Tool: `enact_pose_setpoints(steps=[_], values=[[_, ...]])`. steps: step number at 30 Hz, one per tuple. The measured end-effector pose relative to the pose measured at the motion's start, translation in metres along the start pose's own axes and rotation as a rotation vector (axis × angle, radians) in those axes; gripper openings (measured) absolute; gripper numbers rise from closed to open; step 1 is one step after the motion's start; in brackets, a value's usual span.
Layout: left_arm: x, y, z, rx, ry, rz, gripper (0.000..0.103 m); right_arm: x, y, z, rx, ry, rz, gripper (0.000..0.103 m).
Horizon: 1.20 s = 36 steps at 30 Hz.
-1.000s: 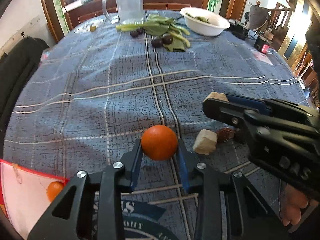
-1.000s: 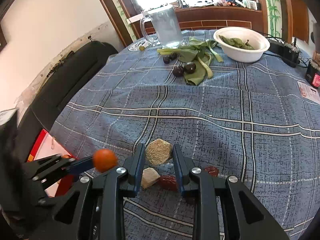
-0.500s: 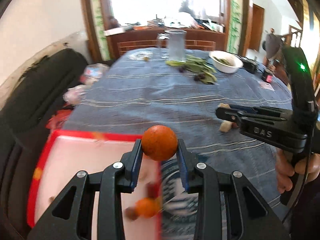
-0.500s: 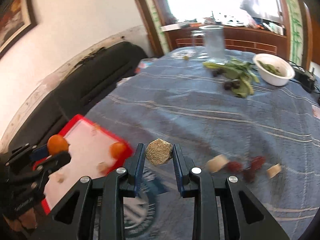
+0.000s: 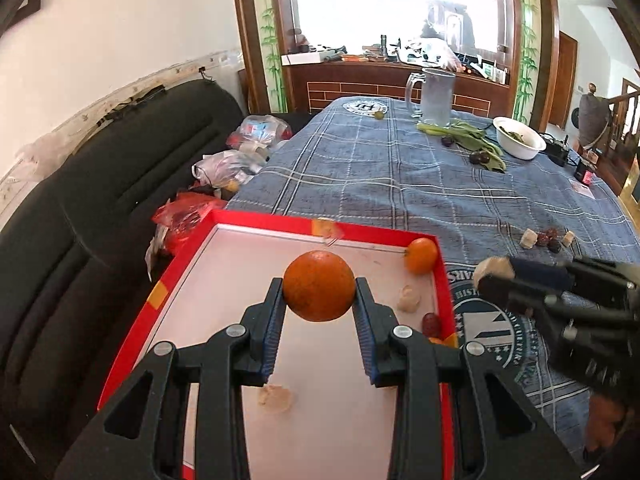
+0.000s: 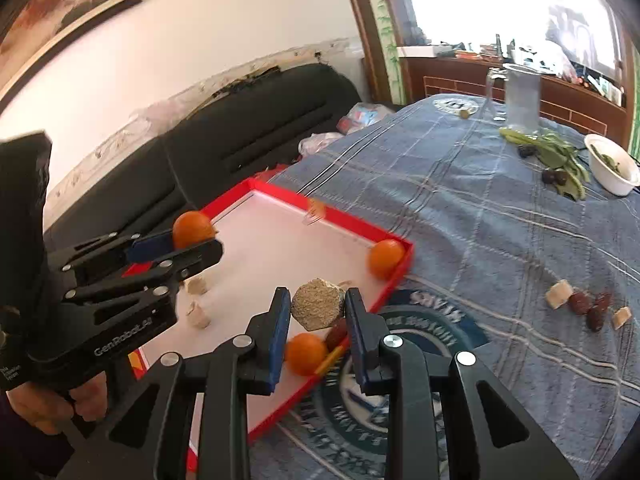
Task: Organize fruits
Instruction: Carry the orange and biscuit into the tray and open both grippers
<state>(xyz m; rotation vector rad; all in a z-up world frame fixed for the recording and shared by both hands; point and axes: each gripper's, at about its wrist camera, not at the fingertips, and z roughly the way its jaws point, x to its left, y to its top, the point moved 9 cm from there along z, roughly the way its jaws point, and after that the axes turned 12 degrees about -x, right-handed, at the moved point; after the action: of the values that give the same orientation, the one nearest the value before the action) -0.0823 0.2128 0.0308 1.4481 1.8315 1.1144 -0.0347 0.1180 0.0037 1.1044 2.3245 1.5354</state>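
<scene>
My left gripper (image 5: 319, 304) is shut on an orange (image 5: 319, 286) and holds it above the red-rimmed white tray (image 5: 256, 221). It also shows in the right wrist view (image 6: 200, 240). My right gripper (image 6: 318, 312) is shut on a beige grainy block (image 6: 318, 308) over the tray's right edge (image 6: 394, 280). In the tray lie two more oranges (image 6: 386, 258) (image 6: 305, 353), a red date (image 5: 431, 323) and pale pieces (image 5: 409, 302). On the blue cloth lie loose dates (image 6: 580, 303) and pale cubes (image 6: 560, 293).
A black sofa (image 5: 80, 200) with plastic bags (image 5: 224, 168) lies left of the table. At the far end stand a glass mug (image 5: 434, 96), green leaves with dark fruits (image 5: 476, 140) and a white bowl (image 5: 518, 143).
Both grippers have swung left from the loose pieces on the cloth to over the red tray, each still holding its item.
</scene>
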Motion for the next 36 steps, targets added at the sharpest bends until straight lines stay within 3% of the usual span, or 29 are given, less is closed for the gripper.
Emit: enact_pose_setpoints(steps=[23, 36], values=[[0.030, -0.045, 0.014, 0.077, 0.014, -0.028, 0.036, 0.056, -0.050, 0.012, 0.076, 0.027, -0.087, 0.027], [0.033, -0.050, 0.015, 0.085, 0.022, -0.021, 0.036, 0.061, -0.060, 0.017, 0.099, 0.029, -0.097, 0.027]])
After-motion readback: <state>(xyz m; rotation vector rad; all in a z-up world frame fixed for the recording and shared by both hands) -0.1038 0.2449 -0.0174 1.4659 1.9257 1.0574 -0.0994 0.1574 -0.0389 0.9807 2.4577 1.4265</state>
